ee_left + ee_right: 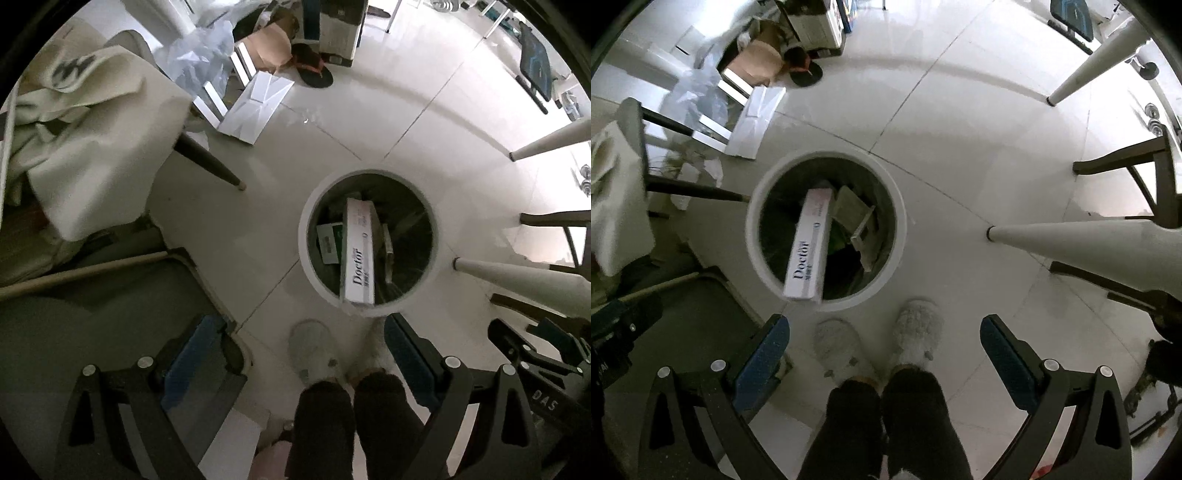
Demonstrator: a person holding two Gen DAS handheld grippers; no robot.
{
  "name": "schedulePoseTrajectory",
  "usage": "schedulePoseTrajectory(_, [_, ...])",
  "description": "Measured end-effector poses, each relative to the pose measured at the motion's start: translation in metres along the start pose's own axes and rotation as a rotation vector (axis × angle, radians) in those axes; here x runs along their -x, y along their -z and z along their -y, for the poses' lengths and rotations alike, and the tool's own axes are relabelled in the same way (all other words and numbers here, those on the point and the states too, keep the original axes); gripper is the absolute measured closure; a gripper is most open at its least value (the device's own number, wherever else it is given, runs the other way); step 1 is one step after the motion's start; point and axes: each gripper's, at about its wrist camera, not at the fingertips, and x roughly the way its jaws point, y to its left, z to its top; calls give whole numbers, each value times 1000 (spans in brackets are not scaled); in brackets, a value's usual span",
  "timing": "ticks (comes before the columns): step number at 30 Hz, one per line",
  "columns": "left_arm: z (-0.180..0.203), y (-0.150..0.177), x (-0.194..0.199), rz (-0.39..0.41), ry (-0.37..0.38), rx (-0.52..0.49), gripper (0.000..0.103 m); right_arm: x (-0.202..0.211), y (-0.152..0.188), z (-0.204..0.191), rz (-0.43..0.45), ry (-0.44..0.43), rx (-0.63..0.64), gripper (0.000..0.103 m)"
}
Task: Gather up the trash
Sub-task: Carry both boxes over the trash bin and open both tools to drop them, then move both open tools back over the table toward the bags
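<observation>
A round white trash bin (306,254) (901,221) stands on the tiled floor below both grippers. Inside it a long white box printed "Doctor" (360,254) (809,247) leans against the near rim, among a green-and-white packet (328,240) and a flat grey carton (860,225). My left gripper (299,362) hangs high above the floor, pointing down, open and empty; the bin lies ahead of its right finger. My right gripper (884,354) is also open and empty, with the bin ahead of its left finger.
A person's dark-trousered legs (886,424) and fluffy white slippers (916,332) stand by the bin. White table legs (1089,240), dark chair legs (207,158), a cloth-draped chair (92,129), a flat white carton (255,107) and plastic wrap (199,55) lie around.
</observation>
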Motion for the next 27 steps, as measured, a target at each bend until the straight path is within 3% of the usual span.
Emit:
schedulePoseTrajectory(13, [-17,38,167,83,19,-4,8,183,37,-20,80,-43,1,0])
schedulePoseTrajectory(19, [-26,42,241,144,-30,-8,8,258,44,-30,97,-103,-22,0])
schedulePoseTrajectory(23, [-25,27,282,208,-41,18,8,309,28,-30,134,-143,-36,0])
schedulePoseTrajectory(27, [-5,-3,311,268,-68,13,8,350,-12,-9,182,-155,-82,0])
